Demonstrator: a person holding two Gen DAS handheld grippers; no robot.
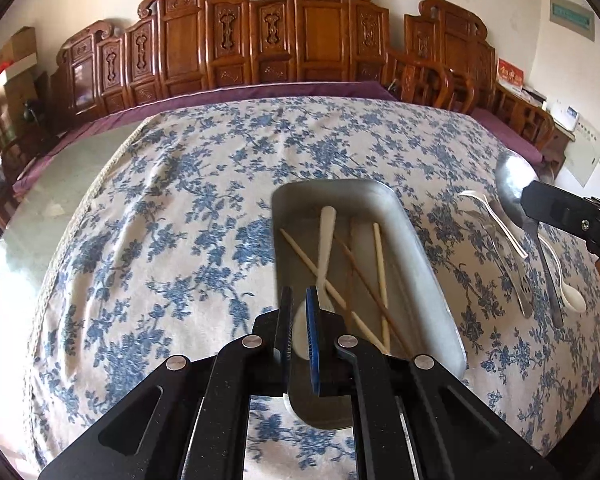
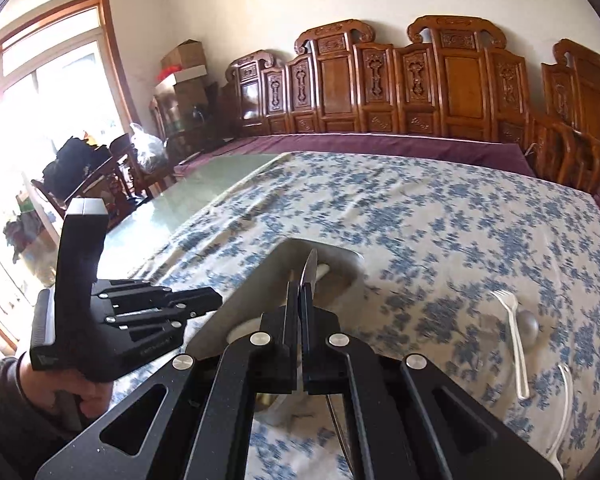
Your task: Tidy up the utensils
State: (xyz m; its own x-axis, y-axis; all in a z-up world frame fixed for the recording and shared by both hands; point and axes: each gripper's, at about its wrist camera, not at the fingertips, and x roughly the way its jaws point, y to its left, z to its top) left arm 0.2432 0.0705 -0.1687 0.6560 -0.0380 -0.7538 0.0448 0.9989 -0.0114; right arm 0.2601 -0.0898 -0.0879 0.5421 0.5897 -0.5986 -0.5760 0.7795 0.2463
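The left tool [image 1: 299,320] hangs over the near end of the metal tray [image 1: 428,276], its jaws almost together with nothing between them. In the tray lie chopsticks [image 1: 380,264] and a white spoon [image 1: 326,240]. The right tool [image 2: 300,308] is closed on a steel spoon [image 1: 510,184], lifted above the flowered tabletop [image 1: 180,200], where a fork [image 2: 514,344] lies.

Daylight pours in from the window [image 2: 40,128] on my left, blown out to pure white in the right wrist view and throwing glare across the bare glass of the bench [image 2: 204,184]. Both fisheye pictures bow the carved wooden screen [image 1: 300,40] into an arc and go black in the corners. The right view smears the floral cloth [image 2: 460,240] with motion blur, while the left view stays mostly sharp.
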